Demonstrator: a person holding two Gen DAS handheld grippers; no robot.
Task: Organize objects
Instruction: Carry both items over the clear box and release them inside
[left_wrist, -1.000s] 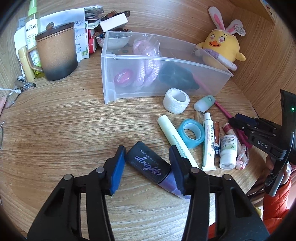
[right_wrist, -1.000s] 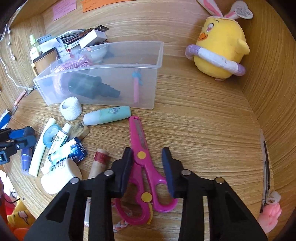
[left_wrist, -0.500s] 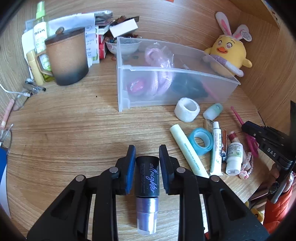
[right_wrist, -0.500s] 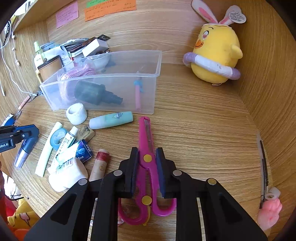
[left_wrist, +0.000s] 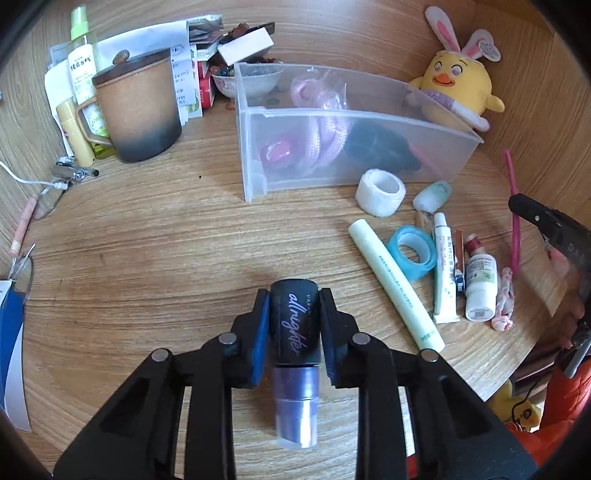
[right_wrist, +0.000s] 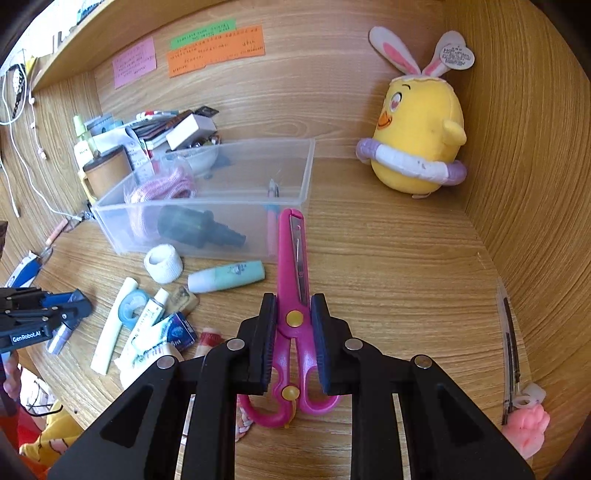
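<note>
Left wrist view: one tape roll (left_wrist: 412, 248), two standing tubes beside one bin (left_wrist: 354, 122).

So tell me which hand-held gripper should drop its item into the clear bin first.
Probably the right hand-held gripper: its pink scissors already point at the clear bin, tips near its wall. The left's black bottle sits farther back.

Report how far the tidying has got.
Done: pink rope and a dark bottle lie in the clear bin. In hand: left gripper clamps the black spray bottle; right gripper clamps the pink scissors. Left: tape rolls and tubes on the desk.
</note>
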